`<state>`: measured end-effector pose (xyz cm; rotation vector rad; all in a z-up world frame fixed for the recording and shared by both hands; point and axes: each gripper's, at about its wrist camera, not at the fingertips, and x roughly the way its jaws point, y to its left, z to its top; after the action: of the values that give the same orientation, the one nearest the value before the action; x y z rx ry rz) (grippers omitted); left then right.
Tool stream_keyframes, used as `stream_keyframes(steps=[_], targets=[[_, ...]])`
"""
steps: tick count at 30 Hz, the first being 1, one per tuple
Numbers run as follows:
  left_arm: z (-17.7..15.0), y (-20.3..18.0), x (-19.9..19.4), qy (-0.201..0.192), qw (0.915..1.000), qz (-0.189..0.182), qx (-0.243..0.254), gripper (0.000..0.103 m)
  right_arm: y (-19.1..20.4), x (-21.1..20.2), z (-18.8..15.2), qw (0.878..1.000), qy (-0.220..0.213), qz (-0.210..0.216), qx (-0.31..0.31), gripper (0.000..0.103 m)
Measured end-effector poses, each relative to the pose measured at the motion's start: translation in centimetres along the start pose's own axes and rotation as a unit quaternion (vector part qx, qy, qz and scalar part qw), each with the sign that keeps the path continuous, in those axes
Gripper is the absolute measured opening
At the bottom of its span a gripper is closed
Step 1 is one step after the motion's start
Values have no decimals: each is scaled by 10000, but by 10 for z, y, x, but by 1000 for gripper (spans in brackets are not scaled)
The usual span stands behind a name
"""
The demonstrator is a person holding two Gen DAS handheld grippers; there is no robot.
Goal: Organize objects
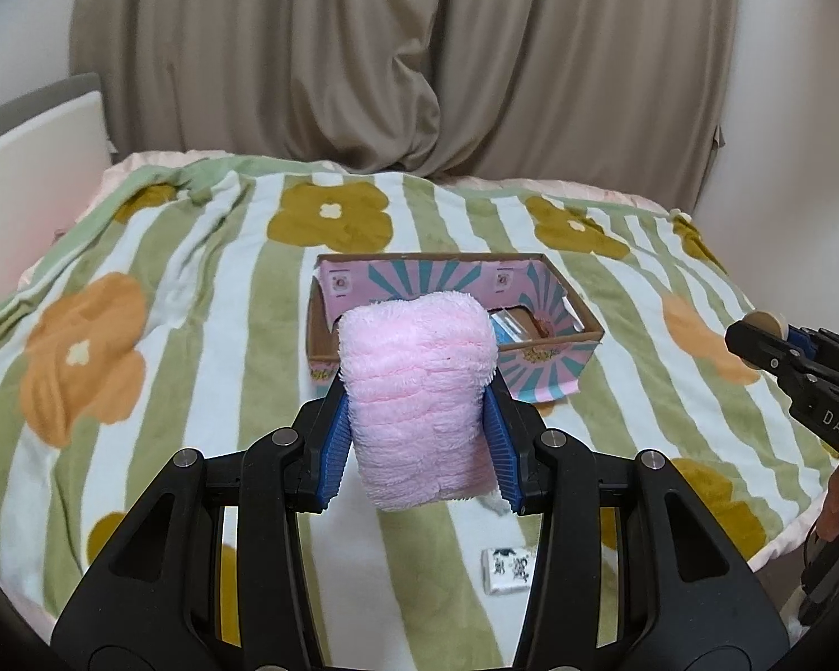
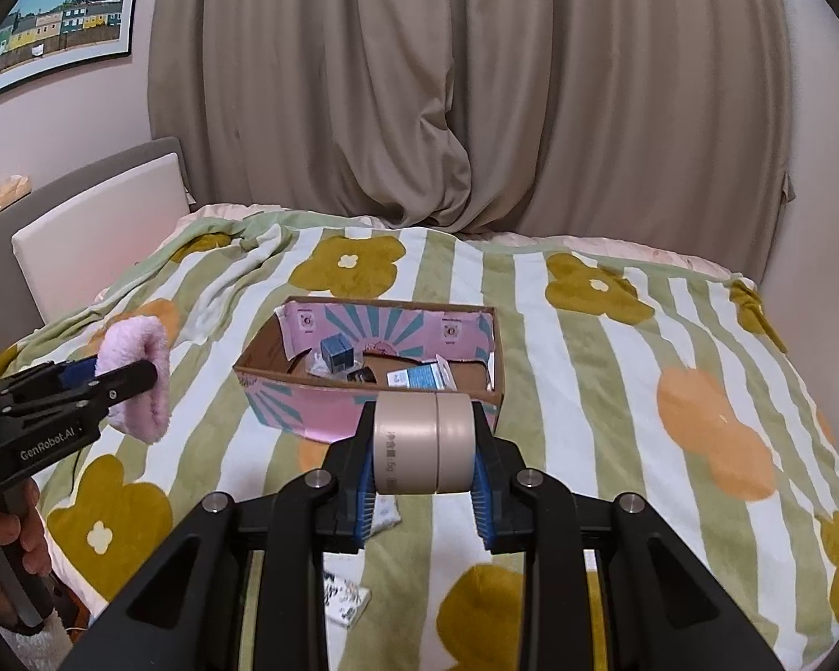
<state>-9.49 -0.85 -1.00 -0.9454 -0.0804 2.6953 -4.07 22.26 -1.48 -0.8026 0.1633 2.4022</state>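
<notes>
Your left tongs (image 1: 419,391) are clenched on a rolled pink fluffy cloth (image 1: 419,391), with 1 blue ribbed pad on each side of it. The cloth is held clear of the bed, in front of the open cardboard box (image 1: 565,330).

Your right tongs (image 2: 424,436) are clenched on a beige round container (image 2: 424,436), gripped across its 2 flat ends. It is held just in front of the near wall of the box, above the blanket.

The box (image 2: 313,408) rests on the striped flower blanket (image 2: 587,346) that covers the bed. It has a pink and teal printed lining. Inside lie a small blue cube (image 2: 336,357), a blue and white packet (image 2: 419,378) and other small items too unclear to identify.

A small printed white packet (image 1: 506,571) lies on the blanket near you, outside the box.

Beige curtains (image 2: 475,84) hang behind the bed.
</notes>
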Motion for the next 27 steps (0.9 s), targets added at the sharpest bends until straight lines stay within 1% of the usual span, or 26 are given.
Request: stream_keyframes(steps=[5,13,23,27], targets=[[20,3,33,171,9998,35,64,40,-6,31,16,9998,184,0,31,26],[45,15,88,506,9987,-33,22,40,-11,89,37,9983,577,-12,-35,26],[76,29,170,1086,9940,-116,-70,40,-18,170,56,9923,1236,60,-92,26],[84,31,201,1348,9908,-54,-44,40,-19,201,59,9874,1574,109,-139,26]])
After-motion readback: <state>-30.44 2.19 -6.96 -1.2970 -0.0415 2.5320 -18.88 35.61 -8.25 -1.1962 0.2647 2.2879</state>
